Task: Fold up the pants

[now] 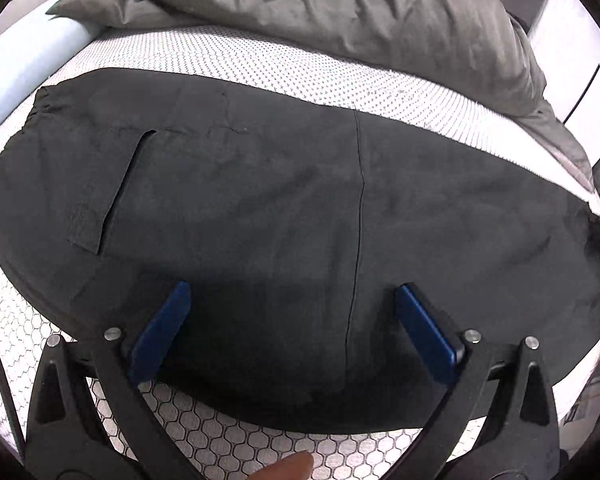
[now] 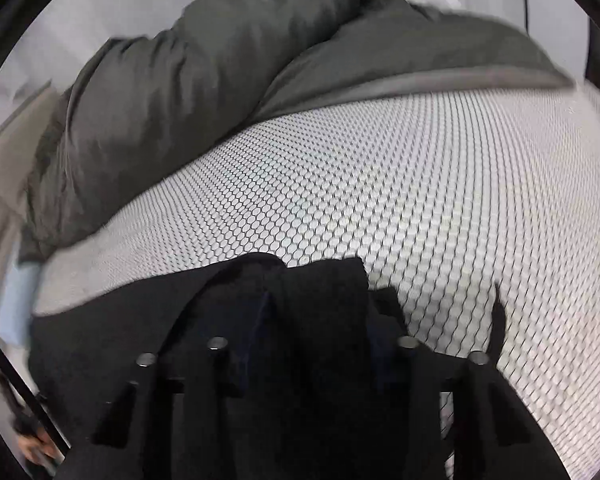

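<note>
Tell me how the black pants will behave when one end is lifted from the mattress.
The black pants lie flat on the mattress, so they are probably floppy and will drape. Cloth bunched at the right gripper suggests easy folding. They look thin, likely light.
</note>
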`<action>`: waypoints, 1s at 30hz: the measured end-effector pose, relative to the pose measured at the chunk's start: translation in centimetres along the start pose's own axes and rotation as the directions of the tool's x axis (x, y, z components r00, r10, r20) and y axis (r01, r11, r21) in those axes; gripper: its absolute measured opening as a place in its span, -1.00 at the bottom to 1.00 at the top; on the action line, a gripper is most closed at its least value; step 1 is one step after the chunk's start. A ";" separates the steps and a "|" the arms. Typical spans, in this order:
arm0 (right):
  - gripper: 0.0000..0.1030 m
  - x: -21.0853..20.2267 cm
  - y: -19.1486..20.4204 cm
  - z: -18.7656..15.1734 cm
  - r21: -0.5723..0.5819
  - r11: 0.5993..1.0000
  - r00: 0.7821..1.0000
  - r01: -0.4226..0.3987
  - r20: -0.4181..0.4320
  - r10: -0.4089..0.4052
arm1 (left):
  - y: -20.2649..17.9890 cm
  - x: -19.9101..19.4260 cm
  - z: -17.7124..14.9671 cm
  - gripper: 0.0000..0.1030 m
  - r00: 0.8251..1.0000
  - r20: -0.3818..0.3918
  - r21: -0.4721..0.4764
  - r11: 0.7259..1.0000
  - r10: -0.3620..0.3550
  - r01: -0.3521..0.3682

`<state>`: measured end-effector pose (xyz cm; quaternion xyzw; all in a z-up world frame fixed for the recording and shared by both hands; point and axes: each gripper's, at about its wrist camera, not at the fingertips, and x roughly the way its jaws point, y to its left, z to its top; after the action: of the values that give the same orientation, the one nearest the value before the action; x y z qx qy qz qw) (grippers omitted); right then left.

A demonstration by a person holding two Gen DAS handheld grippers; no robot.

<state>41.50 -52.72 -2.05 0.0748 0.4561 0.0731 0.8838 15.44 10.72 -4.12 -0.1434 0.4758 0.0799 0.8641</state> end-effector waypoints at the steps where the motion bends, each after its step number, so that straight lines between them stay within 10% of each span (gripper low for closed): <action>1: -0.44 -0.2 0.0 0.1 -0.004 1.000 1.000 0.016 0.016 -0.016 | -0.1 0.1 0.0 0.97 1.000 -0.004 0.007 1.000 0.005 -0.005; 5: -0.47 1.1 -1.8 -0.4 0.071 0.997 0.999 0.037 0.022 -0.038 | -0.2 0.3 0.0 0.97 1.000 -0.014 0.021 1.000 0.012 -0.012; 12: 0.76 -4.5 -0.9 -3.6 0.219 0.974 0.976 0.064 0.192 -0.107 | 1.9 -3.0 0.0 0.97 0.995 0.073 -0.066 0.995 -0.069 0.074; 16: 0.98 -9.0 2.1 -8.5 0.237 0.970 0.953 -0.048 0.303 -0.027 | 6.0 -6.2 -0.2 0.97 0.982 0.172 -0.213 0.971 -0.075 0.111; 22: 0.98 -9.0 7.3 -13.7 0.175 0.976 0.945 -0.129 0.320 0.067 | 16.4 -9.3 -1.5 0.96 0.966 0.244 -0.504 0.863 0.089 0.048; 28: 0.98 -6.3 10.0 -15.4 0.178 0.966 0.964 -0.187 0.222 0.146 | 25.1 -7.1 -3.1 0.19 0.981 0.195 -0.724 0.676 0.011 0.136; 30: 0.98 -6.4 11.0 -15.6 0.150 0.972 0.963 -0.181 0.227 0.144 | 26.3 -6.1 -2.4 -0.11 0.979 0.200 -0.733 0.659 -0.027 0.168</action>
<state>24.46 -42.21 -3.73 0.1944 0.3547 0.0980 0.9093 3.07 34.80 -4.70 -0.5027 0.3168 0.2332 0.7698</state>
